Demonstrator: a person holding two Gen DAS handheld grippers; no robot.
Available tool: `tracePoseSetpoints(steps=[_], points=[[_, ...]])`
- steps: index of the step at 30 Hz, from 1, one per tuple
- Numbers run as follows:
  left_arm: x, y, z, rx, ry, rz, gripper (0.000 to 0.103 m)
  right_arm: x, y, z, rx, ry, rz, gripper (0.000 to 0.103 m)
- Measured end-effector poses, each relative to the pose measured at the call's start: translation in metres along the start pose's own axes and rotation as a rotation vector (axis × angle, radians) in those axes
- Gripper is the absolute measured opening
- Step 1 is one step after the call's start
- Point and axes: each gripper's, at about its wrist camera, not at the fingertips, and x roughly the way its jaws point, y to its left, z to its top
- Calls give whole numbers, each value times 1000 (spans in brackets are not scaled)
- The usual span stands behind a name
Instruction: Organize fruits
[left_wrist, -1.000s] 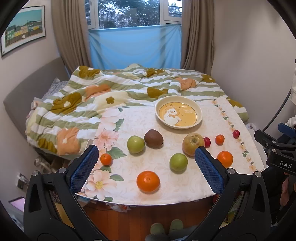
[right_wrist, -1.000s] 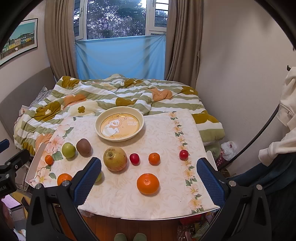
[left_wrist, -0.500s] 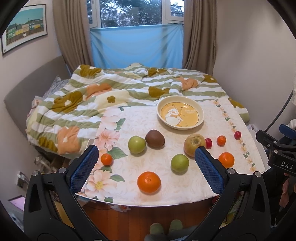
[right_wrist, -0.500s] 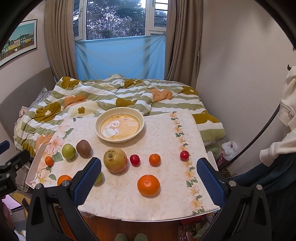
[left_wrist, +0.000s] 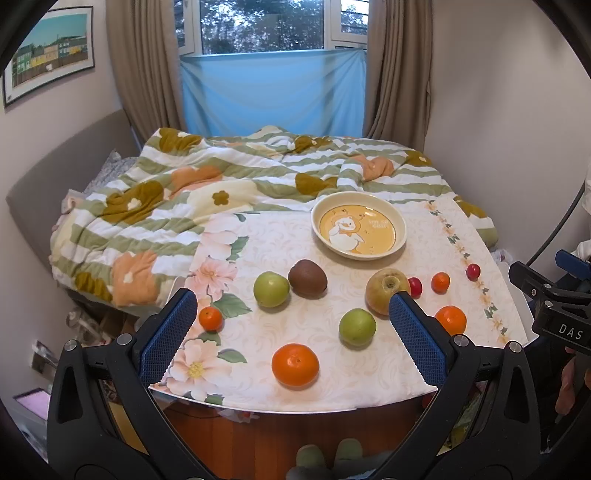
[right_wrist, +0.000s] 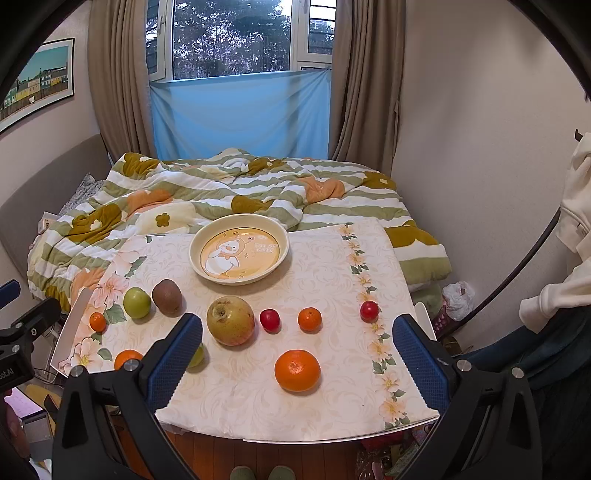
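Several fruits lie on a floral tablecloth (left_wrist: 332, 384). An empty cream plate (left_wrist: 400, 242) (right_wrist: 195, 266) with a duck picture sits at the back. In front of it lie a kiwi (left_wrist: 307, 278) (right_wrist: 167, 296), two green apples (left_wrist: 271, 289) (left_wrist: 357, 326), a large yellow pear (left_wrist: 384, 295) (right_wrist: 230, 320), big oranges (left_wrist: 295, 364) (right_wrist: 297, 370), small oranges (left_wrist: 211, 318) (right_wrist: 309, 319) and red cherry tomatoes (right_wrist: 269, 319) (right_wrist: 369, 311). My left gripper (left_wrist: 293, 334) and my right gripper (right_wrist: 297, 358) both hover open above the table's near edge, holding nothing.
A bed with a striped flowered quilt (left_wrist: 207, 192) lies behind the table, under a window with a blue sheet (right_wrist: 240, 114). A white garment (right_wrist: 576, 236) hangs at the right wall. A person's slippers (left_wrist: 325, 456) show below the table edge.
Both views have shifted only slightly; the left gripper drifted a little, so the table sits marginally lower and closer. No fruit has moved and both grippers stay open.
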Motion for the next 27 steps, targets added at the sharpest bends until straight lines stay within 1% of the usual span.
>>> tracePoseSetpoints(steps=[27], points=[[2,-1,1,-4,-5,-2,103,-1,0,3,4,0,2,103]])
